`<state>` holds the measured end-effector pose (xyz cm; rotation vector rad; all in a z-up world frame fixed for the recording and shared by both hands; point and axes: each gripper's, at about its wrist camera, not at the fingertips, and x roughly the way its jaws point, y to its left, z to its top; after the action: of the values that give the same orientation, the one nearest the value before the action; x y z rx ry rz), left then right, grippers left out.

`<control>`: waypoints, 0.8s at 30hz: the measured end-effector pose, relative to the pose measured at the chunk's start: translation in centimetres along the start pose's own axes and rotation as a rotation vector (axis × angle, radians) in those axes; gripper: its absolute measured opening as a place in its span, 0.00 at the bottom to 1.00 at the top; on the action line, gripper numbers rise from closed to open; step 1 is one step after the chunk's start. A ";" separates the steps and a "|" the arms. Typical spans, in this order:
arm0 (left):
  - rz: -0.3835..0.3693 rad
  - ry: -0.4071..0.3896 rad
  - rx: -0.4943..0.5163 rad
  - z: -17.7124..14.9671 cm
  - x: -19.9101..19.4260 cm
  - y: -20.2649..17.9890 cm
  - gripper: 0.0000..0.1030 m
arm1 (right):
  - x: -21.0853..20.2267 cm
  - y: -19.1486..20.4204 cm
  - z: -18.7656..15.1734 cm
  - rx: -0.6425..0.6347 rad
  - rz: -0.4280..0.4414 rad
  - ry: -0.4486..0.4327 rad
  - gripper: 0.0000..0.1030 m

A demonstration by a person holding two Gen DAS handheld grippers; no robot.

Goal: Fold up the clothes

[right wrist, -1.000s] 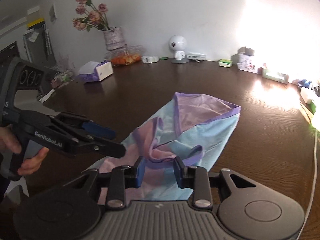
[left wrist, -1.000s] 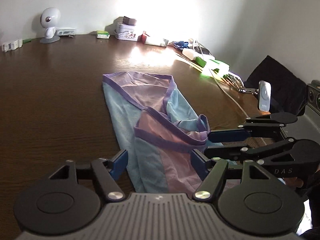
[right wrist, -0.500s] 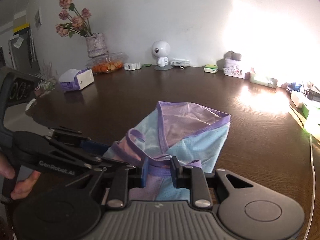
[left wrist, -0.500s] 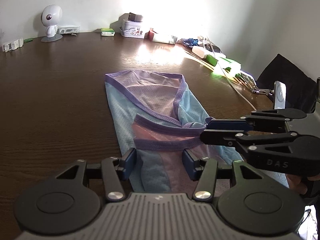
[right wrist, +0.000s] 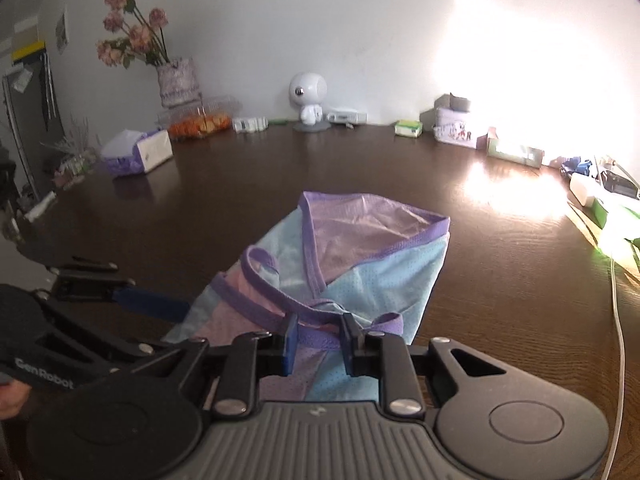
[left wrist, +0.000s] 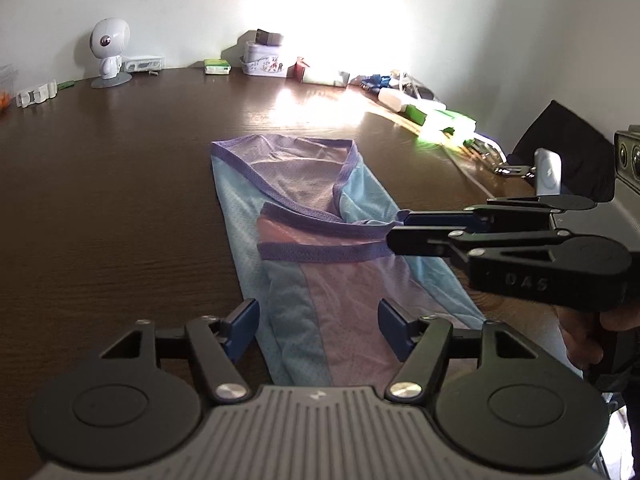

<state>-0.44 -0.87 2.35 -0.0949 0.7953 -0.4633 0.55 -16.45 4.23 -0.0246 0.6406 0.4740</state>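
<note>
A light-blue and pink mesh garment (left wrist: 304,208) with purple hems lies lengthwise on the dark wooden table (left wrist: 100,200). Part of it is folded over itself. My left gripper (left wrist: 319,324) hovers over its near end. Its jaws are opening and stand wide, one on each side of the cloth, with nothing pinched. My right gripper (left wrist: 396,230) comes in from the right and is shut on the purple hem band, which it holds a little off the table. From the right wrist, the band (right wrist: 316,332) bunches between the pads of the right gripper (right wrist: 319,338). A blue finger of the left gripper (right wrist: 148,303) shows at the left.
Along the far wall stand a white robot toy (left wrist: 108,50), a tin box (left wrist: 266,64) and small boxes. Chargers and cables (left wrist: 436,116) line the right edge beside a dark bag (left wrist: 560,152). A flower vase (right wrist: 176,80) and a tissue box (right wrist: 138,152) stand far left.
The right gripper has drawn the purple hem band out straight toward the right. The left gripper's jaws narrowed, then widened again over the garment's near end.
</note>
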 end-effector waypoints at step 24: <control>-0.155 -0.029 0.075 -8.8 -5.3 0.3 0.10 | -7.8 2.7 -7.9 -0.218 0.177 0.131 0.06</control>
<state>-9.75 2.50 -0.39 -0.0940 0.7446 -0.6363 -10.55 -18.64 2.72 -0.2080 0.7208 0.7166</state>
